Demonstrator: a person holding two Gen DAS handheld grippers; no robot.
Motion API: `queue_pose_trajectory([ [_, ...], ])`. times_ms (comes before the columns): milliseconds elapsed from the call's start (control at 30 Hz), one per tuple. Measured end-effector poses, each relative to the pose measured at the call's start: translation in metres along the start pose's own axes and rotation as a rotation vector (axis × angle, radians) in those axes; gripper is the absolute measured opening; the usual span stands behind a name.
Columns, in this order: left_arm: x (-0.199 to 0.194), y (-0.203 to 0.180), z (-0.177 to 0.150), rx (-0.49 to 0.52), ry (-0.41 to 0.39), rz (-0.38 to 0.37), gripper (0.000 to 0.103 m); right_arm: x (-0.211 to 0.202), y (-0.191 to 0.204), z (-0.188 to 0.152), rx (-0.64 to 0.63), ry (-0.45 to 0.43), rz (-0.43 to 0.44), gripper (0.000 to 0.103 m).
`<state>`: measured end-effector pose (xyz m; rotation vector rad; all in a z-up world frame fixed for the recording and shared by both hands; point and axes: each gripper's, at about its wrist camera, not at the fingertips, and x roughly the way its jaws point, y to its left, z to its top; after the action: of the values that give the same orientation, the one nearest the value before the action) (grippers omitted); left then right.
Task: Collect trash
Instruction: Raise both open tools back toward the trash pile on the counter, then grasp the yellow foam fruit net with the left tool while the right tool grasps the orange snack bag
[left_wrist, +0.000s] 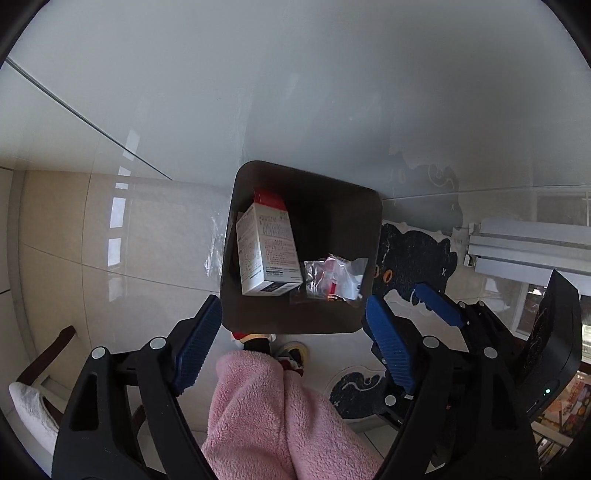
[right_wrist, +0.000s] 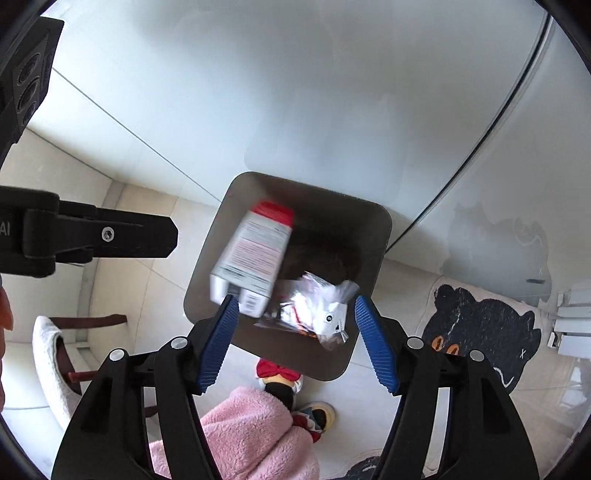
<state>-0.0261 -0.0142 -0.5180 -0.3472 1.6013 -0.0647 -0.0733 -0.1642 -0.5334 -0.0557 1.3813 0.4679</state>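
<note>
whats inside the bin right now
A white box with a red top and a crinkled clear plastic wrapper lie in the dark bin. Anything beneath them is hidden.

home | tile floor (left_wrist: 55, 240), cat rug (right_wrist: 484, 332), slippers (right_wrist: 48, 354), pink fleece pj legs (left_wrist: 266, 413)

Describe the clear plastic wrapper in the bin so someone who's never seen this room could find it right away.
Look for the dark square bin standing on the pale tiled floor beside the black cat-shaped rug. Inside it lie two things: a white carton with a red top and, next to it, the plastic wrapper. The wrapper is the crumpled, see-through one with red and white bits showing, not the boxy printed carton.
</note>
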Motion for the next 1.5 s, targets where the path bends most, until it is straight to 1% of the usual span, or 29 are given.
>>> queue_pose_trajectory([
  [100, -0.013, 0.0, 0.003, -0.012, -0.013, 0.0, 0.08, -0.011, 0.001, 0.002, -0.014, -0.005, -0.009, 0.071],
  [167, -0.026, 0.0, 0.003, -0.015, -0.034, 0.003, 0.085, -0.027, 0.0, 0.002, -0.019, -0.021, -0.007, 0.076],
  [200, -0.035, -0.001, 0.0, -0.014, -0.048, 0.01, 0.085, -0.038, 0.002, 0.003, -0.02, -0.032, -0.005, 0.077],
  [300, -0.071, -0.002, -0.009, -0.025, -0.101, 0.016, 0.089, -0.078, 0.005, 0.008, -0.027, -0.083, 0.015, 0.08],
  [400, -0.119, -0.005, -0.021, -0.039, -0.172, 0.021, 0.093, -0.127, 0.015, 0.012, -0.056, -0.144, 0.05, 0.084],
  [467, -0.155, -0.008, -0.03, -0.038, -0.236, 0.034, 0.095, -0.165, 0.024, 0.016, -0.078, -0.206, 0.075, 0.093],
  [667, -0.262, -0.02, -0.048, -0.04, -0.418, 0.05, 0.095, -0.277, 0.05, 0.036, -0.154, -0.429, 0.159, 0.1],
  [800, -0.32, -0.028, -0.048, -0.023, -0.519, 0.06, 0.095, -0.331, 0.052, 0.061, -0.193, -0.548, 0.137, 0.1],
  [933, -0.36, -0.04, -0.034, -0.018, -0.583, 0.029, 0.095, -0.369, 0.036, 0.088, -0.154, -0.628, 0.085, 0.1],
  [1033, -0.373, -0.049, -0.014, -0.008, -0.606, 0.034, 0.094, -0.379, 0.021, 0.105, -0.121, -0.649, 0.029, 0.1],
  [1100, -0.379, -0.053, 0.001, -0.007, -0.603, 0.007, 0.093, -0.38, 0.014, 0.118, -0.097, -0.642, 0.008, 0.1],
  [1133, -0.38, -0.054, 0.009, -0.005, -0.599, -0.005, 0.09, -0.379, 0.01, 0.124, -0.087, -0.637, 0.002, 0.099],
  [1167, -0.38, -0.056, 0.018, -0.003, -0.592, -0.014, 0.086, -0.378, 0.006, 0.13, -0.076, -0.625, -0.001, 0.099],
  [1200, -0.378, -0.056, 0.026, -0.002, -0.584, -0.021, 0.083, -0.374, 0.004, 0.137, -0.063, -0.613, 0.002, 0.098],
  [1233, -0.378, -0.057, 0.033, -0.001, -0.576, -0.031, 0.08, -0.371, 0.0, 0.144, -0.049, -0.596, 0.013, 0.093],
  [1267, -0.376, -0.059, 0.041, -0.001, -0.567, -0.036, 0.079, -0.369, -0.003, 0.149, -0.036, -0.579, 0.022, 0.088],
  [1333, -0.371, -0.062, 0.056, 0.006, -0.55, -0.043, 0.077, -0.361, -0.007, 0.158, -0.016, -0.547, 0.032, 0.082],
  [1500, -0.36, -0.065, 0.089, 0.005, -0.511, -0.046, 0.076, -0.347, -0.013, 0.171, 0.007, -0.505, 0.025, 0.081],
])
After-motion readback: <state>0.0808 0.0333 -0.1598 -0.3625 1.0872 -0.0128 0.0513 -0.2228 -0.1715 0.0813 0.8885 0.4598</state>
